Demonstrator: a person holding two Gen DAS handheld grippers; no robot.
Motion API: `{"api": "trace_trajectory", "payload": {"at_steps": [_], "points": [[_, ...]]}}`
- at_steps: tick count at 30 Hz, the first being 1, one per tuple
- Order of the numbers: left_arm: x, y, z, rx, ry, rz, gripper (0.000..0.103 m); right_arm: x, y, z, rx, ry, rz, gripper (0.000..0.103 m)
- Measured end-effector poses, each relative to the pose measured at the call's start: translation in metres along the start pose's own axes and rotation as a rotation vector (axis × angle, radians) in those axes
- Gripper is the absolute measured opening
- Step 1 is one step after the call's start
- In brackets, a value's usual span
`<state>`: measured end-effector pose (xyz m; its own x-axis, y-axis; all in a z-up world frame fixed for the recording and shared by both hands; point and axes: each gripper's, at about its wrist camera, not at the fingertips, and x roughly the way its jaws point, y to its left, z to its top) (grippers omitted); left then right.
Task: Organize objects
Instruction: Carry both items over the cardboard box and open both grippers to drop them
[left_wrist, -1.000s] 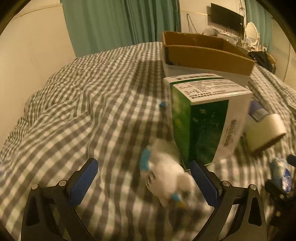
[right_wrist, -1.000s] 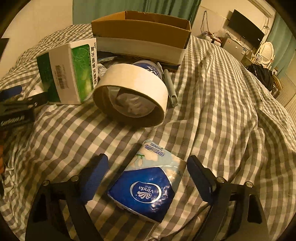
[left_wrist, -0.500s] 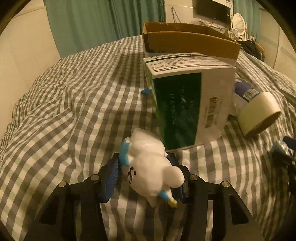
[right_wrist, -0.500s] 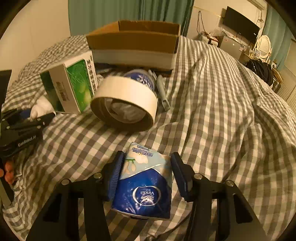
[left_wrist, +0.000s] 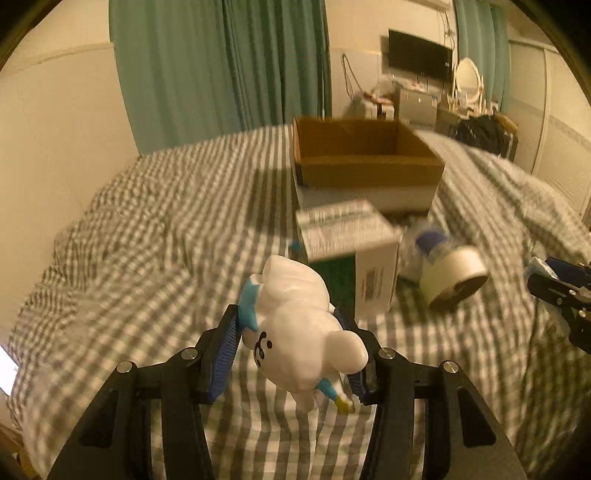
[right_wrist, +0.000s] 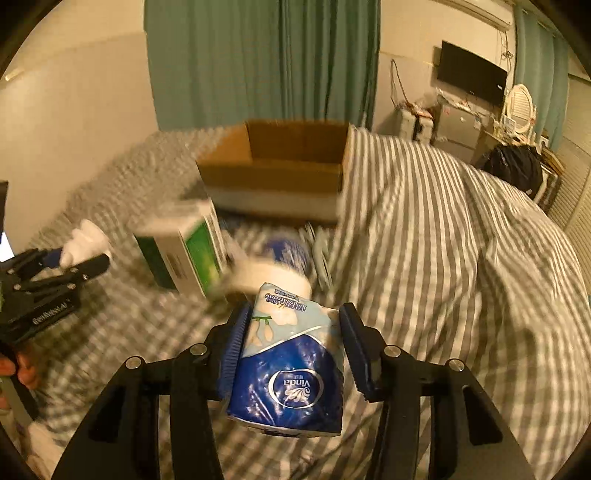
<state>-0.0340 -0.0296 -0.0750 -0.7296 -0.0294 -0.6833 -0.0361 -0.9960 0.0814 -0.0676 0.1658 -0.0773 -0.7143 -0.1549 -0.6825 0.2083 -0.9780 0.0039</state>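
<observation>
L gripper (left_wrist: 291, 350) clamps white toy (left_wrist: 301, 328), R gripper (right_wrist: 293, 350) clamps tissue pack (right_wrist: 288, 365), both short of cardboard box (left_wrist: 365, 162). Risk: round toy slipping out mid-carry.

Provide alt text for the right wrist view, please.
The right gripper is shut on a blue Vinda tissue pack, lifted above a checked bedspread. Beyond stands an open cardboard box; at left, the left gripper holds a white toy.

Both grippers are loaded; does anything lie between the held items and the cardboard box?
Yes. The green-and-white carton and the tape roll lie on the bed in front of the cardboard box, ahead of the white toy and the tissue pack.
</observation>
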Motion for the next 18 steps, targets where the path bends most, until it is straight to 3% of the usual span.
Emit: {"api": "trace_trajectory", "payload": {"at_steps": [3,7,11,15,18], "points": [[-0.014,0.003,0.023,-0.013,-0.029,-0.018,0.052,-0.021,0.002,0.025,-0.022,-0.073,0.020,0.049],[-0.024,0.004,0.064,-0.073,-0.061,-0.115,0.052,-0.049,0.006,0.069,-0.077,-0.184,0.031,0.049],[-0.026,-0.003,0.110,-0.076,-0.104,-0.144,0.052,-0.062,0.002,0.121,-0.097,-0.273,0.073,0.049],[-0.021,-0.006,0.159,-0.081,-0.168,-0.148,0.052,-0.054,-0.005,0.172,-0.115,-0.338,0.067,0.049],[-0.002,-0.012,0.195,-0.057,-0.205,-0.116,0.052,-0.026,-0.010,0.202,-0.140,-0.334,0.054,0.049]]}}
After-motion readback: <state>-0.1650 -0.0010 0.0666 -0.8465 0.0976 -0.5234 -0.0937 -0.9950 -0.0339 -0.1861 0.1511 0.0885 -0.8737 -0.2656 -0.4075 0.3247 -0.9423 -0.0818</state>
